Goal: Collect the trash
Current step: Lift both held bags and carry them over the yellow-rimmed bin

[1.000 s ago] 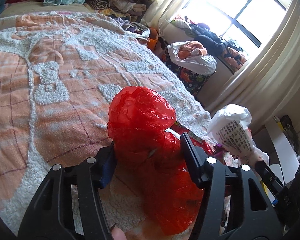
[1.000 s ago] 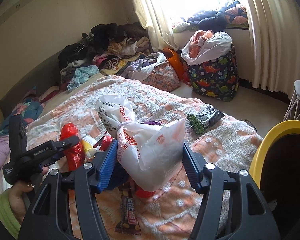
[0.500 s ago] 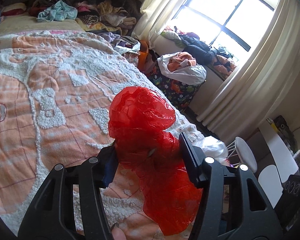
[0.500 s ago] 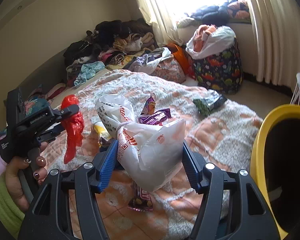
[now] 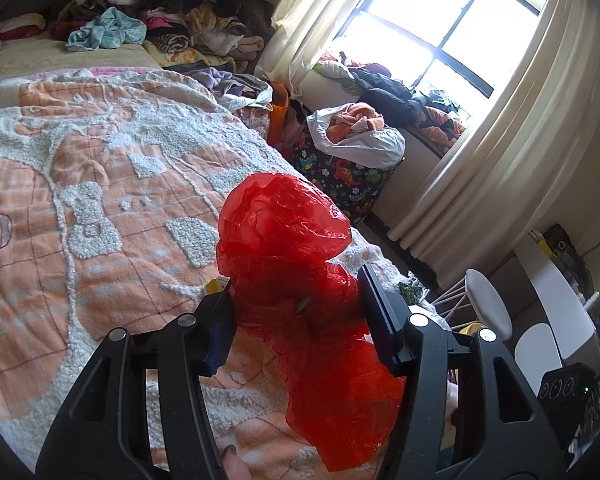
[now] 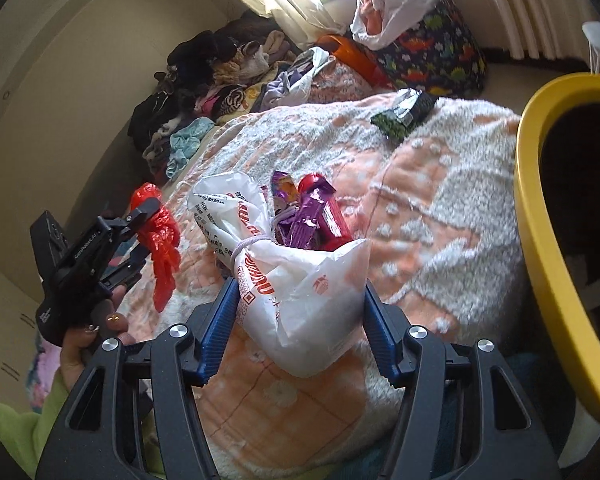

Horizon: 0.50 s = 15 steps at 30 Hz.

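Red crinkled film, a thin red plastic bag (image 5: 300, 292), being pinched at centre frame by the left gripper (image 5: 296, 304) above the bedspread (image 5: 100, 184); likely featherlight, limp and slippery, best taken at its bunched middle. White printed plastic bag (image 6: 300, 288), soft and lightly loaded, being clamped below its tied neck by the right gripper (image 6: 296, 320), yellow bin (image 6: 540, 240) waiting at right edge.

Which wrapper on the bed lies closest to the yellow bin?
The dark green wrapper, alone near the bed's corner; the purple wrappers sit behind the white bag.
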Each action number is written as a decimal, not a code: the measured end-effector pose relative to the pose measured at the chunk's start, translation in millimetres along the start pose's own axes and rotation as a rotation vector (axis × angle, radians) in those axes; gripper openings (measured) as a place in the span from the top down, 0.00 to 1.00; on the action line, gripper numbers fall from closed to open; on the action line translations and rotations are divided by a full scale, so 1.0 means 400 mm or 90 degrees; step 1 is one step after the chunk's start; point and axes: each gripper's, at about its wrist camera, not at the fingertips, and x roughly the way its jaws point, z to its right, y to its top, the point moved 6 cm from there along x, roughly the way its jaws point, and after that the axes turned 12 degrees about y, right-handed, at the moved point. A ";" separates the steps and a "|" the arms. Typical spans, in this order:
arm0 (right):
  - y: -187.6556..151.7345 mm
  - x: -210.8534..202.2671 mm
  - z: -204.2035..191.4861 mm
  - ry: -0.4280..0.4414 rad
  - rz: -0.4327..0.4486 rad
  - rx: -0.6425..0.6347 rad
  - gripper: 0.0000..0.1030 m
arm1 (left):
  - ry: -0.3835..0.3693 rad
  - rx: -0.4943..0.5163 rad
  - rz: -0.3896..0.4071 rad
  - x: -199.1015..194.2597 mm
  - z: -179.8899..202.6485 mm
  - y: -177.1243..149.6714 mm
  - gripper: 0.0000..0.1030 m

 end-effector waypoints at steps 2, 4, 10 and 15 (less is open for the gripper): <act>-0.007 -0.007 0.002 0.009 -0.005 0.016 0.44 | -0.001 0.003 -0.002 0.000 0.008 -0.004 0.53; -0.009 -0.019 0.010 0.000 -0.004 0.021 0.44 | -0.006 0.009 -0.002 -0.002 0.019 -0.006 0.53; -0.019 -0.055 0.062 -0.021 -0.009 0.076 0.44 | -0.025 0.031 -0.003 -0.012 0.066 -0.014 0.53; -0.017 -0.097 0.058 -0.002 0.021 0.063 0.45 | -0.041 0.054 -0.001 -0.023 0.109 -0.021 0.53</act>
